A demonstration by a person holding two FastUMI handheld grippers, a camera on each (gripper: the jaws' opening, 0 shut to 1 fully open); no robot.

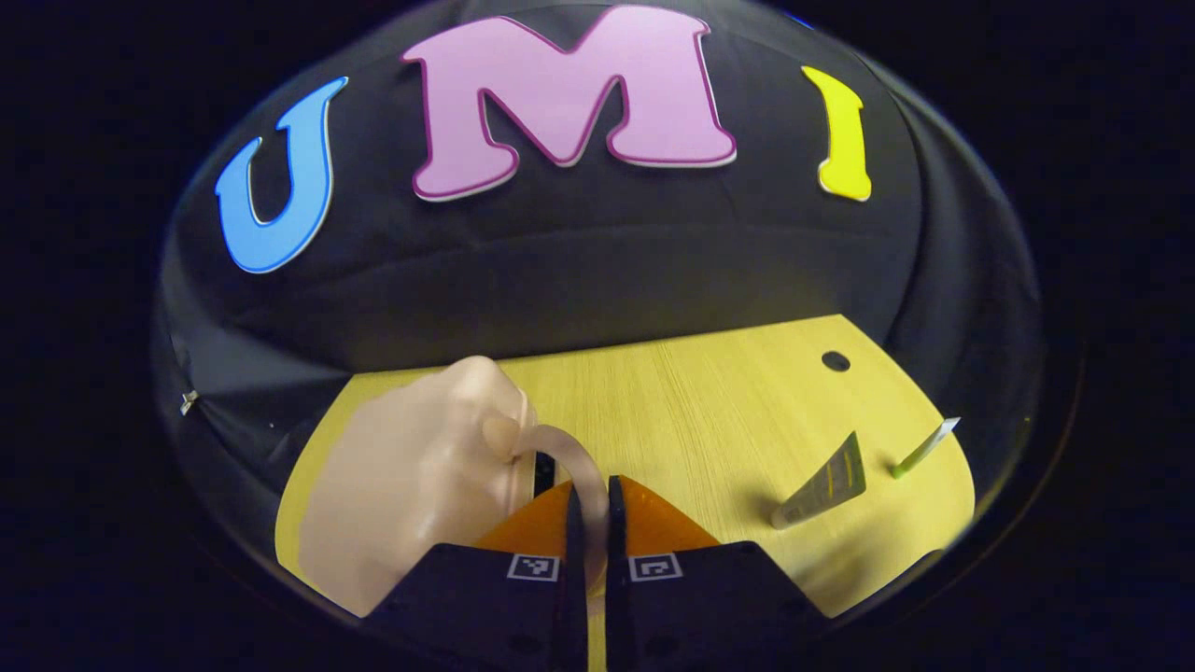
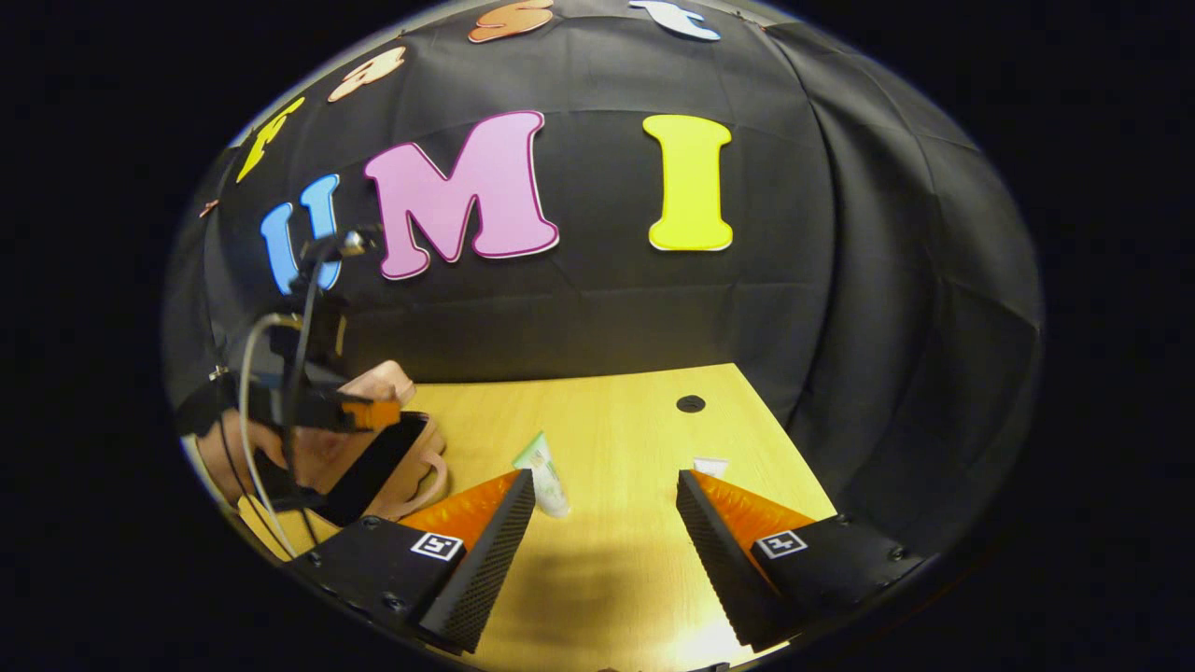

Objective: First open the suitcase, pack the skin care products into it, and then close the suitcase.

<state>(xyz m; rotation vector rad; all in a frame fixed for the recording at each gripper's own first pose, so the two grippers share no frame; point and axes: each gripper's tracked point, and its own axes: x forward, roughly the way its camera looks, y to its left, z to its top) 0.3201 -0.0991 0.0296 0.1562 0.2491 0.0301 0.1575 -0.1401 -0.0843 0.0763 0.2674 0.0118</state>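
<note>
A wooden table (image 1: 709,411) stands in front of a black cloth wall. In the left gripper view, a small pale pink suitcase (image 1: 411,476) sits on the table's left part, and the left gripper (image 1: 588,509) has its two fingers drawn together on the suitcase's curved handle (image 1: 583,467), which passes between them. To the right of the suitcase, well apart from it, a flat squeeze tube (image 1: 822,483) lies on the table, and a thin green and white tube (image 1: 924,448) lies farther right, near the table's edge. A round hole (image 1: 836,361) marks the table's far right part. In the right gripper view, the right gripper (image 2: 605,523) hovers over the table with its fingers spread wide and nothing between them. The suitcase (image 2: 401,457) is seen at the left of this view, with the left gripper (image 2: 373,415) and its cables over it. A tube (image 2: 544,476) lies just right of the suitcase, beside the right gripper's near finger, and a small white item (image 2: 709,467) shows at the tip of the other finger.
</note>
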